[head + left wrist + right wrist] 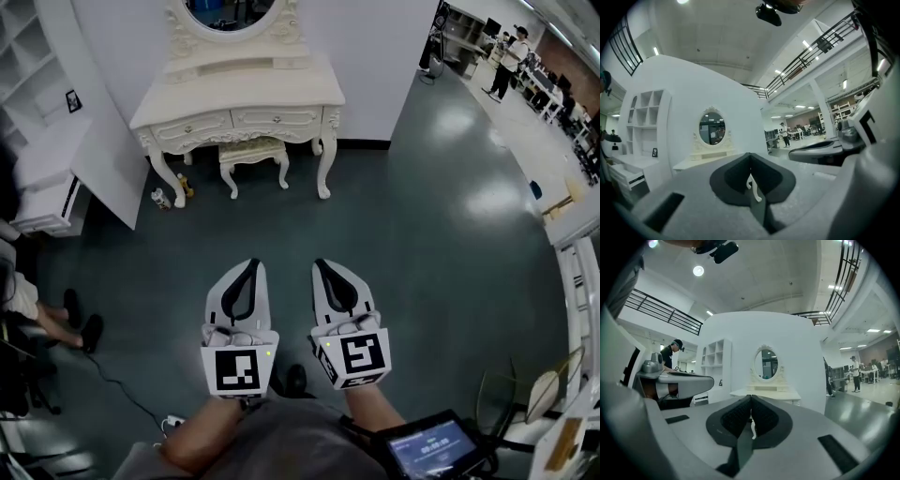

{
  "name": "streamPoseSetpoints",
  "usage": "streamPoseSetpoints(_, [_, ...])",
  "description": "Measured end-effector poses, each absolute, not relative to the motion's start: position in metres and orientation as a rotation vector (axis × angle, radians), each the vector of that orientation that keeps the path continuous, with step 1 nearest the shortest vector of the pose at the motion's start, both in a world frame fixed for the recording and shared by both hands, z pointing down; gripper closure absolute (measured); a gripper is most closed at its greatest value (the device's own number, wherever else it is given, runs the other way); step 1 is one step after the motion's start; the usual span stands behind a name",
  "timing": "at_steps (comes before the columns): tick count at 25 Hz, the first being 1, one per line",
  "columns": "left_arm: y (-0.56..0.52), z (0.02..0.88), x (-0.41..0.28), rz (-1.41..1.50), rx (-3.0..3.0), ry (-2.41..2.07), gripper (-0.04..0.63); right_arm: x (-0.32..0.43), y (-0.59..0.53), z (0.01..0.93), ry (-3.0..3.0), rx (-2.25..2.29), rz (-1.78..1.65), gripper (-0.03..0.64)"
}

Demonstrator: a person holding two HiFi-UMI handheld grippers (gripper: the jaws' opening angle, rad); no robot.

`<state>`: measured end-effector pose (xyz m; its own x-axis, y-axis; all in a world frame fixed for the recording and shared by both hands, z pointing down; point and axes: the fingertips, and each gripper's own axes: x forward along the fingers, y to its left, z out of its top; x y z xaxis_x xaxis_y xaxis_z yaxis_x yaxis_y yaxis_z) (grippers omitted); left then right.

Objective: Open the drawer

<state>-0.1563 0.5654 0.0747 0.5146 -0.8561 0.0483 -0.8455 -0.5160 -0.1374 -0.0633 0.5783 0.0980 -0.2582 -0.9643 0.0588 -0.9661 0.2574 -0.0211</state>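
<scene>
I'm only approaching, left gripper (248, 266) and right gripper (321, 266) with fingers (225, 300) clenched empty, well apart from the drawers (192, 125) along the bench's (234, 89) front edge; next I step closer and unclench.

Dressing table (239, 94) stood against wall, far ahead; mirror (225, 11) on its top, at back; two drawers (192, 125) side by side in its front; stool (253, 153) between its legs; small items (169, 195) on floor beside its left leg; shelf unit (21, 42) left of table; left gripper (250, 266) and right gripper (319, 266) side by side, well apart from table; cable (117, 389) on floor, left of grippers.
</scene>
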Motion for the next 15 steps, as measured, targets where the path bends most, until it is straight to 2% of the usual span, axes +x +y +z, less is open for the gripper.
streamPoseSetpoints(15, [0.453,0.117,-0.157,-0.228,-2.699,1.506,0.581,-0.057,0.472,0.145,-2.393,1.88,0.205,0.603])
